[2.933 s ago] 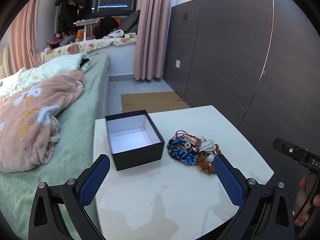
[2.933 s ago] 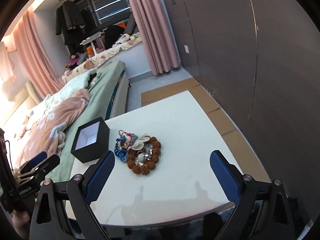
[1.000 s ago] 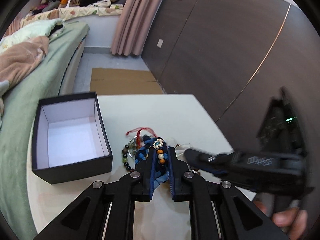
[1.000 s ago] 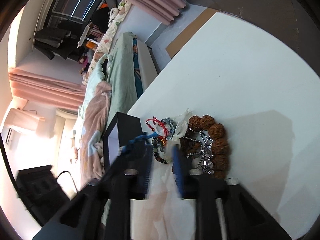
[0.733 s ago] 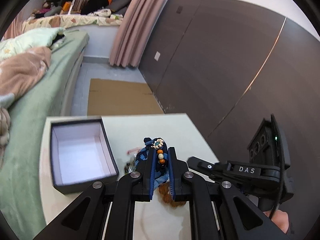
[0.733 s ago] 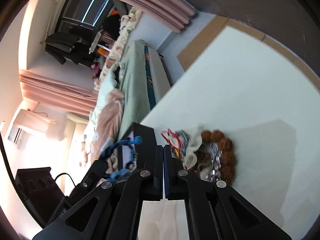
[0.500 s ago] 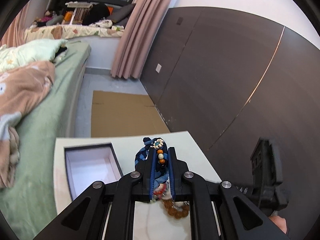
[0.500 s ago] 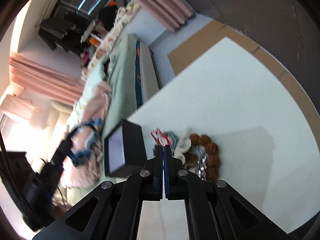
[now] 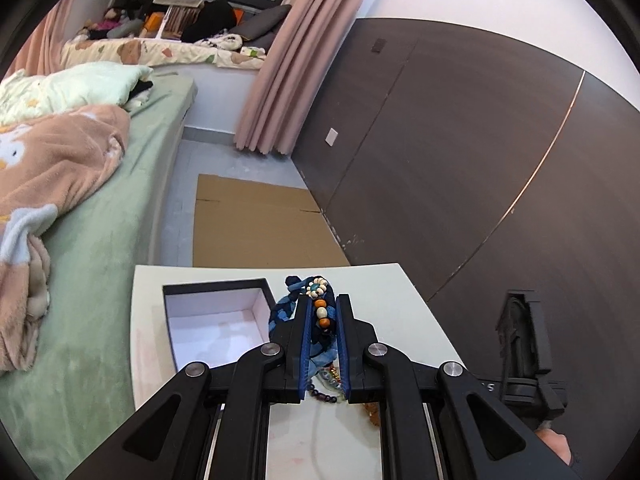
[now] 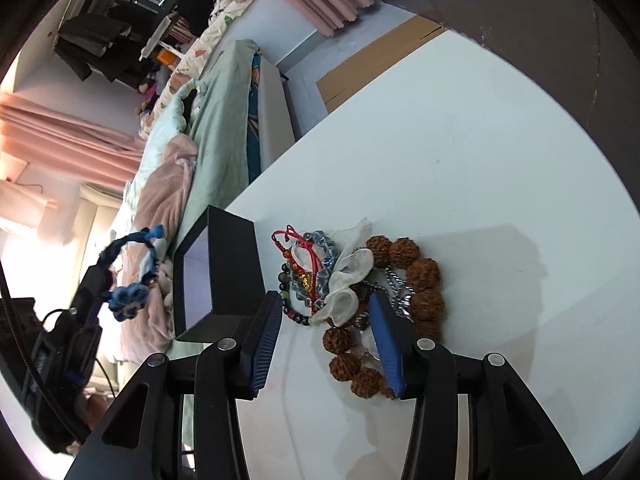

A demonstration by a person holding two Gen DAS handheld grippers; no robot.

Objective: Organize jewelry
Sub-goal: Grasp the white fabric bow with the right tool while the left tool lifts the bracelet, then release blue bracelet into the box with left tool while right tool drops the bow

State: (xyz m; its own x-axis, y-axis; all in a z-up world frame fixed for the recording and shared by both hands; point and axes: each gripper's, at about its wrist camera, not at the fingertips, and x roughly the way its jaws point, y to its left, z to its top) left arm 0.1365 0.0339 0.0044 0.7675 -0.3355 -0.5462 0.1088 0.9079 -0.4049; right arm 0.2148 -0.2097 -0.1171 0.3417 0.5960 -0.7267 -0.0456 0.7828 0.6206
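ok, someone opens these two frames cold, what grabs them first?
Probably the blue woven bracelet pinched in the left gripper, held up in the air beside the open black box. Next, the tangled jewelry pile on the white table, ringed by big brown seed beads, right next to the box. The right gripper hangs open just over that pile.

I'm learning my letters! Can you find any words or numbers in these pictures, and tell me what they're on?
"S": a pale letter on the black body of the right gripper, seen in the left wrist view; any letters before it are hidden.
No print shows on the black box.
Nothing else can be read.
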